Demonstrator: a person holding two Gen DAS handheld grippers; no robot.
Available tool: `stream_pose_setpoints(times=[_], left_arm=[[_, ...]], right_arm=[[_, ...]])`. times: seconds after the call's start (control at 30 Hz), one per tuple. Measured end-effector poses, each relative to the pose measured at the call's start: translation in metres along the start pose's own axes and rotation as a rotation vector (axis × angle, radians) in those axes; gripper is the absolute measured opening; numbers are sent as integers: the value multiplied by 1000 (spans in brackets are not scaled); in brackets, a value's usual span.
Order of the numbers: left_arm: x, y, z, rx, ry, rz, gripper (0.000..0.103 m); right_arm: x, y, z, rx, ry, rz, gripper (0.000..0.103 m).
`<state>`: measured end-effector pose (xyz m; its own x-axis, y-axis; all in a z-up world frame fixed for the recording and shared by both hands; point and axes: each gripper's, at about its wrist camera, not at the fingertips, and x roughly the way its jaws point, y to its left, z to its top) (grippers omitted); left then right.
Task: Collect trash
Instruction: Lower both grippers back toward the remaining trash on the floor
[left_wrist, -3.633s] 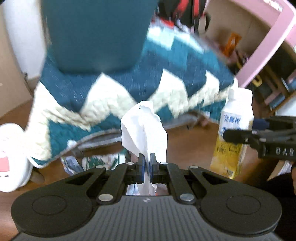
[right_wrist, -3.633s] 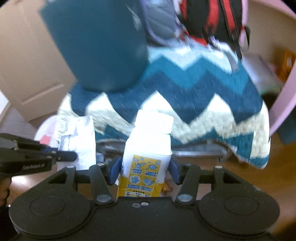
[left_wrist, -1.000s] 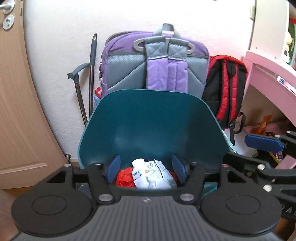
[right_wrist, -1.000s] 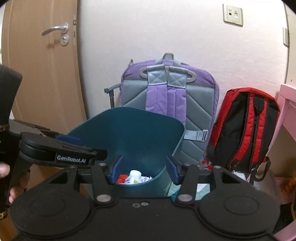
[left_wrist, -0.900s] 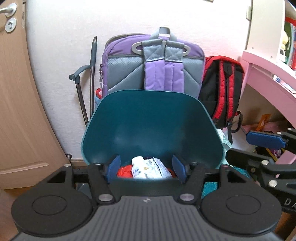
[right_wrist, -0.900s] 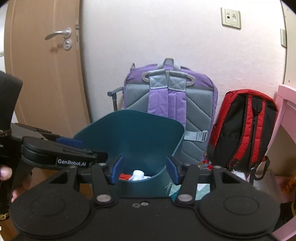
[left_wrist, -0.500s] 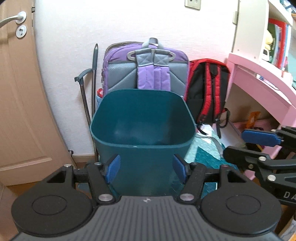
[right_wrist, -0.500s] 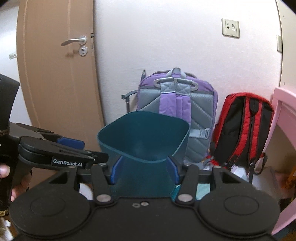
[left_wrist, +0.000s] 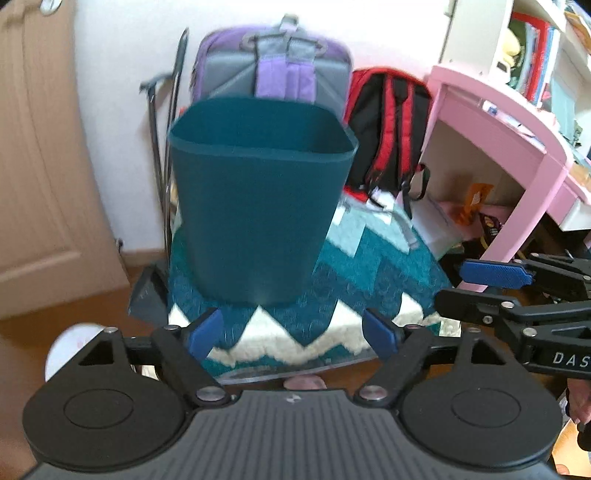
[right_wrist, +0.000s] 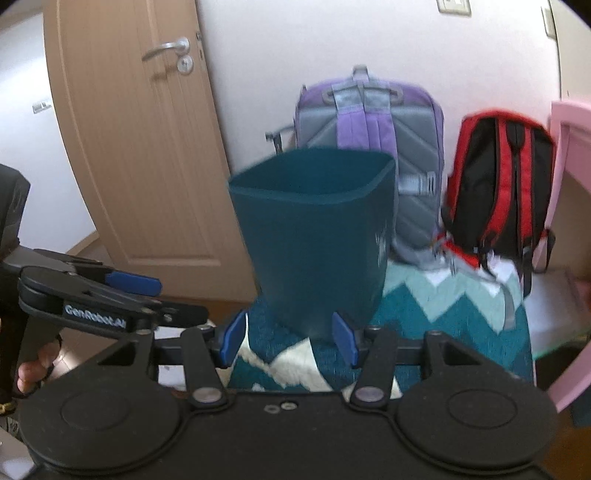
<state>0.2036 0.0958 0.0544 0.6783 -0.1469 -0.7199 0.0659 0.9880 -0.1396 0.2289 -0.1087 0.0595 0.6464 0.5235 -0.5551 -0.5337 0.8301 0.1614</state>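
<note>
The bin (left_wrist: 258, 206) stands upright on the quilt (left_wrist: 332, 295), straight ahead of both our grippers. Our left gripper (left_wrist: 293, 334) has just spread its jaws wide, holding nothing; our right gripper (right_wrist: 290, 341) is likewise spread and empty, and we judge neither nearer.

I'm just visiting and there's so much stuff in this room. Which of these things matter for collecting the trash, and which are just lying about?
Part of the job:
- teal trash bin
- left gripper, open and empty
- right gripper, open and empty

Just lying about:
- purple backpack
- red and black backpack
- zigzag blanket
- pink desk
- door
</note>
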Motion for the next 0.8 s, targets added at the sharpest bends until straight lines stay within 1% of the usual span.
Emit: stream_pose_setpoints(times=[0.13, 0.2, 0.27, 0.33, 0.4, 0.47, 0.57, 0.67, 0.73, 0.8], left_arm=[[24, 15, -27, -45, 44, -1, 86], [38, 21, -41, -50, 59, 9, 90], [56, 30, -54, -58, 83, 16, 97], [76, 40, -67, -70, 107, 26, 97], [97, 52, -79, -79, 139, 50, 97], [120, 65, -91, -101, 175, 69, 97], [156, 87, -110, -135, 221, 103, 97], [193, 109, -130, -166, 272, 153, 97], [218, 125, -143, -188, 315, 164, 97], [242, 137, -156, -199, 356, 182, 97]], right_arm=[[17, -8, -29, 30, 41, 6, 53], [28, -14, -46, 54, 55, 11, 53], [42, -20, -65, 60, 66, 8, 54], [56, -24, -84, 49, 87, 16, 55], [76, -29, -104, 69, 147, 36, 55], [95, -35, -122, 99, 213, 38, 55], [133, -44, -155, 103, 329, -19, 55], [170, -54, -190, 88, 434, -33, 55], [190, -59, -213, 63, 489, -50, 55], [207, -69, -235, 84, 544, -51, 55]])
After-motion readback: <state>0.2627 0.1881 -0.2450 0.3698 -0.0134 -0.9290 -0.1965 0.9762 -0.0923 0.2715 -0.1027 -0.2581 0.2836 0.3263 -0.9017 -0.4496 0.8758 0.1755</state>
